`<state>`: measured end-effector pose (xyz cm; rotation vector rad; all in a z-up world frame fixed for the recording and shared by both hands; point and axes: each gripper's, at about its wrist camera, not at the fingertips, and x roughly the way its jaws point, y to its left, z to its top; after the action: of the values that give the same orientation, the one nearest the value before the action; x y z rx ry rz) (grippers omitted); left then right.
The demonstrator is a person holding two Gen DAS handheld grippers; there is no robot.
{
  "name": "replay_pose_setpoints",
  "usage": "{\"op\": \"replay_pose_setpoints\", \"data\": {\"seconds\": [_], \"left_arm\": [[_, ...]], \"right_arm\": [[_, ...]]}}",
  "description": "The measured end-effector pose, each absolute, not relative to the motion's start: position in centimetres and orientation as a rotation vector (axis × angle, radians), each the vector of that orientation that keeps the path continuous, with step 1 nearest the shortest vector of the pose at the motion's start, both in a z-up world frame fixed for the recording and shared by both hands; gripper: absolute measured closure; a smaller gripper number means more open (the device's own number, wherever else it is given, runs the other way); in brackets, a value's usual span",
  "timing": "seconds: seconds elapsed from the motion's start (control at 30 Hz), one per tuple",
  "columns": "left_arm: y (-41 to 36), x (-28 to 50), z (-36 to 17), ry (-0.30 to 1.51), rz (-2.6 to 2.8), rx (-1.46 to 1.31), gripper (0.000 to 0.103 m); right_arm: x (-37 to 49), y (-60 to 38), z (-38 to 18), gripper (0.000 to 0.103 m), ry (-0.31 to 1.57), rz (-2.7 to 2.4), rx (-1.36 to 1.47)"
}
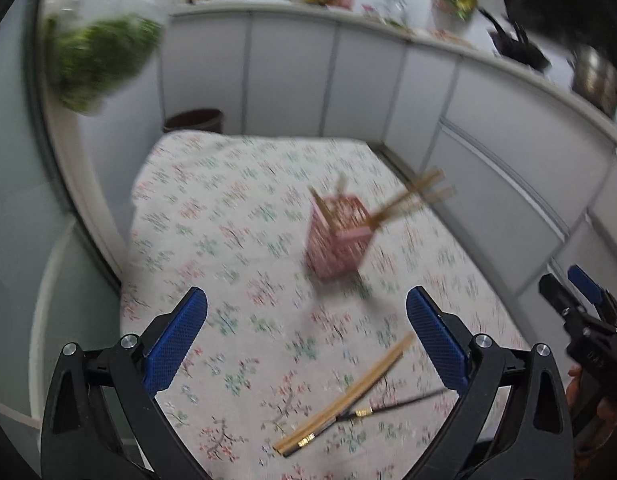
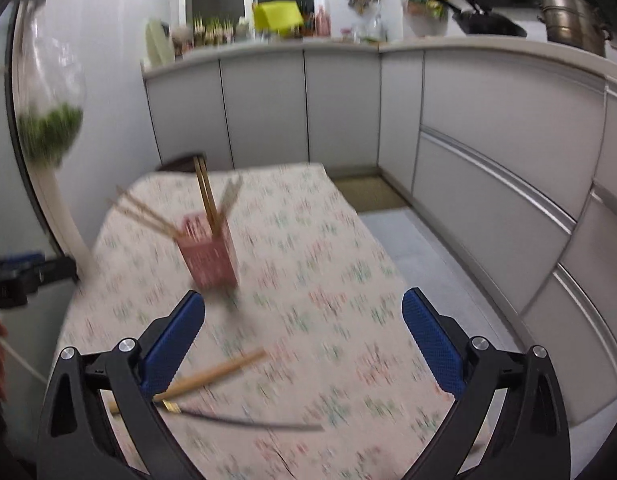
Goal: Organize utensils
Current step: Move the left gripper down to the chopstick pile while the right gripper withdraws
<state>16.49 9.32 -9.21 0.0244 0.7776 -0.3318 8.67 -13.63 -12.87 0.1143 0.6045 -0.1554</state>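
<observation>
Through the left wrist camera I see my left gripper (image 1: 306,336) spread wide with nothing between its blue pads, hanging above the flowered tablecloth (image 1: 212,216). Just ahead and low lie the loose chopsticks (image 1: 348,396): a pale wooden pair and a dark one crossing it near the gold-banded ends. I judge they are what remains to be sorted. Farther on stands the pink holder (image 1: 336,236), upright, with chopsticks (image 1: 408,200) leaning out of it towards the cabinets. The right gripper (image 1: 584,304) shows at the far right edge, off the table's side.

Through the right wrist camera my right gripper (image 2: 304,336) is likewise wide open and empty. The loose chopsticks (image 2: 216,374) lie near its left finger, partly hidden behind it. The pink holder (image 2: 208,256) stands beyond, with sticks fanned in it. Everything is smeared by motion blur, so I cannot count the sticks.
</observation>
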Motion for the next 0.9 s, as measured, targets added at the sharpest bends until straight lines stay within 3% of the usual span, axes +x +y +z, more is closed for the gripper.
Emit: {"op": "replay_pose_setpoints", "data": {"seconds": [0.27, 0.47, 0.53, 0.7, 0.9], "left_arm": [[1.9, 16.7, -14.4, 0.944, -0.445, 0.281, 0.008], [-3.7, 17.7, -18.9, 1.046, -0.483, 0.522, 0.031], [-4.6, 18.8, -20.5, 1.098, -0.492, 0.561, 0.044], [-5.7, 21.1, -23.1, 1.191, -0.501, 0.595, 0.051], [-5.8, 22.1, -25.1, 1.224, -0.5, 0.648, 0.051]], "right_arm": [[7.2, -18.1, -18.5, 0.007, 0.812, -0.195, 0.281], [6.9, -20.8, -19.2, 0.007, 0.826, -0.189, 0.455], [6.8, -21.3, -19.2, 0.007, 0.828, -0.186, 0.477], [6.5, -21.9, -19.0, 0.007, 0.804, -0.222, 0.489], [6.7, -23.0, -19.5, 0.007, 0.835, -0.214, 0.568]]}}
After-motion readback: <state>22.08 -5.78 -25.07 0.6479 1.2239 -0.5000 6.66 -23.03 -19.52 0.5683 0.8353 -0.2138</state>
